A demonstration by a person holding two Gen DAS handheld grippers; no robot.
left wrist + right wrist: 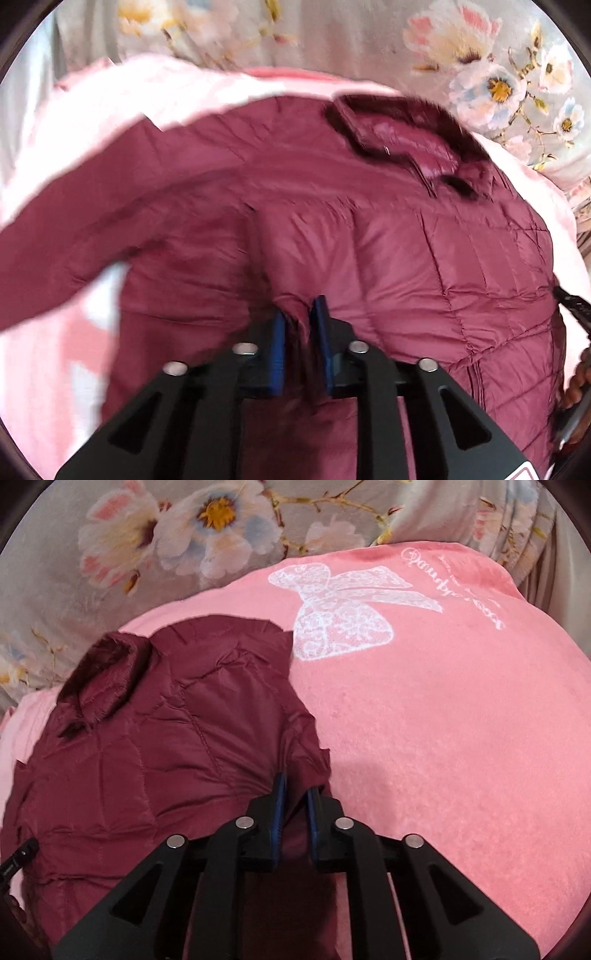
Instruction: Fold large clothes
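Two grippers pinch one maroon jacket (388,236), which lies spread on a pink blanket (461,720) over a floral sheet (184,524). The left gripper (300,332) has fabric bunched between its blue fingers (277,343), clamped on a fold near the hem. The right gripper (294,808) grips the jacket's edge the same way. The quilted shell looks light, puffy and slick, so I judge that thin pinches may slip and folds may spring back. Seams and hem edges look like firmer holds than the padded panels. One sleeve (74,236) trails left; the furry collar (399,129) lies farthest from the fingers.
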